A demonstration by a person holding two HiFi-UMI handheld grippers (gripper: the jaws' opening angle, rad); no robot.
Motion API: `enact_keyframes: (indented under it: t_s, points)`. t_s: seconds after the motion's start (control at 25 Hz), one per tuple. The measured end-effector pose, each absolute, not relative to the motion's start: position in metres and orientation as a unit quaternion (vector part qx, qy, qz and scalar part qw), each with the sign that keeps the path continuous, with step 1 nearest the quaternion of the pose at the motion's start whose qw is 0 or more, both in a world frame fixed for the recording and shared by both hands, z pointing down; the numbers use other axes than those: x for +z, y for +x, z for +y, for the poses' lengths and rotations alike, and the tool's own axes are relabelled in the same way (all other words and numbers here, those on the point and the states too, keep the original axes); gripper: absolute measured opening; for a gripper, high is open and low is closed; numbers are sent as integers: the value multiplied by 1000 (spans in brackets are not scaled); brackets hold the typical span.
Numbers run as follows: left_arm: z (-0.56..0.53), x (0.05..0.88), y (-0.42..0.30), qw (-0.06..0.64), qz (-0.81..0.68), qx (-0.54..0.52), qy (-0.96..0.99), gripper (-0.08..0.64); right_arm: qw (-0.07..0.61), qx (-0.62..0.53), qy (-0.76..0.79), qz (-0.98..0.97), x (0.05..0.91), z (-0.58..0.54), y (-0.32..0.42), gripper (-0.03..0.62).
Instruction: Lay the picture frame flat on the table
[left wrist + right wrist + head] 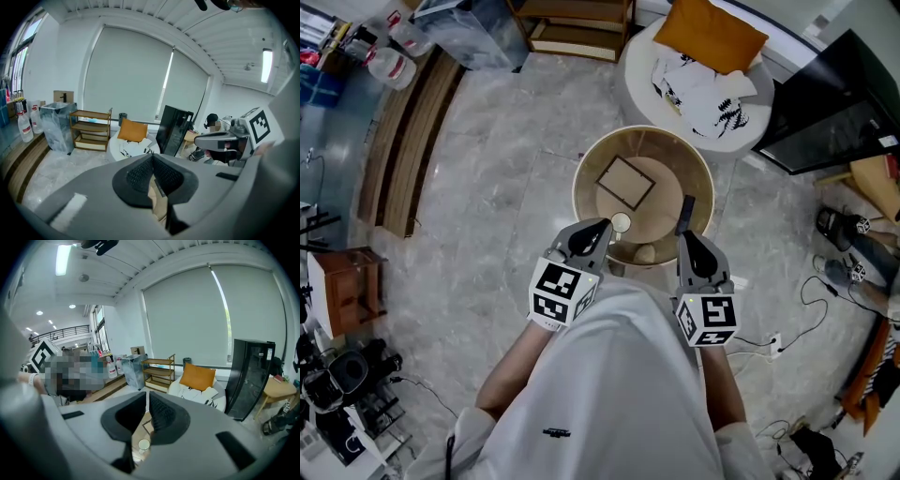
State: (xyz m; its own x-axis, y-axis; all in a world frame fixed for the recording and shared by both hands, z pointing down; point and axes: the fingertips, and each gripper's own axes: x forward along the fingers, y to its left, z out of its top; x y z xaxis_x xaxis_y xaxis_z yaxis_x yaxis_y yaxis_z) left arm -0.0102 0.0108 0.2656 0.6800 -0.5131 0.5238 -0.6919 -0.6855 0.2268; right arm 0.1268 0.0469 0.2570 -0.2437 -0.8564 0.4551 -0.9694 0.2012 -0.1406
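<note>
The picture frame, a thin dark rim round a tan middle, lies flat near the centre of the round wooden table. Both grippers hover at the table's near edge, short of the frame. My left gripper is shut with nothing held; in the left gripper view its pads meet. My right gripper is shut and empty too. Below its closed pads in the right gripper view, a corner of the frame shows on the table.
A small white round cup stands by the left gripper's tip, and a pale object sits at the near rim. Beyond the table are a white seat with an orange cushion, a black cabinet and a wooden shelf.
</note>
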Motion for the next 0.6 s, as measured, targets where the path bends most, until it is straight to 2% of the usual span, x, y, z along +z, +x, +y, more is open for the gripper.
enact_keyframes:
  t_s: [0.6]
  points:
    - [22, 266, 4, 212, -341, 214, 890, 5, 148, 202, 592, -766, 261, 57, 136, 18]
